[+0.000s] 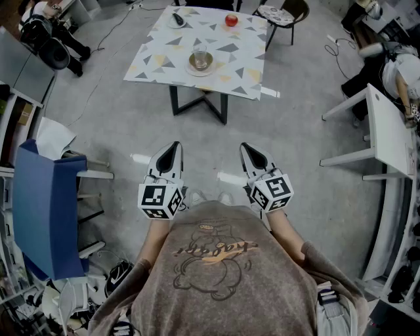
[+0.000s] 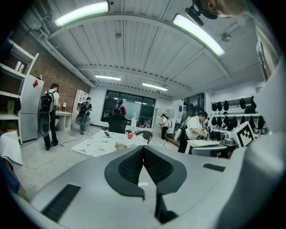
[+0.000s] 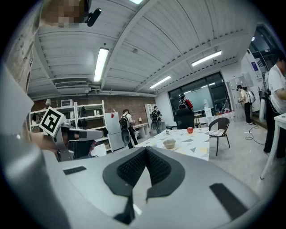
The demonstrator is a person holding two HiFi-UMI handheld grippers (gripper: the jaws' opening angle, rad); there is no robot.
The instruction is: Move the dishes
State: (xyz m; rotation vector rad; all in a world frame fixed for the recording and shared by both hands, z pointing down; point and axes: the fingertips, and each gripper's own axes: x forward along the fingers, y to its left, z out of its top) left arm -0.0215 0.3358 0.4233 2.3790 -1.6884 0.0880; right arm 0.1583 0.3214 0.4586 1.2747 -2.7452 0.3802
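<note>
left tongs (image 1: 174, 147) and right tongs (image 1: 246, 149) both pressed together, empty, lower centre. surface (image 1: 161, 62) well apart, upper centre. likely risk: arriving unopened, they nudge bowl (image 1: 201, 63), toppling adjacent glass (image 1: 199, 49).

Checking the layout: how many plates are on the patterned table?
2: one plate under a bowl at the middle of the table, one smaller plate at its far left corner. None looks hidden.

Your left gripper (image 1: 174, 147) and right gripper (image 1: 245, 147) hang side by side, jaws together, well short of the patterned table (image 1: 157, 62) bearing a glass (image 1: 199, 52), an apple (image 1: 231, 20) and a small dish (image 1: 177, 21).
</note>
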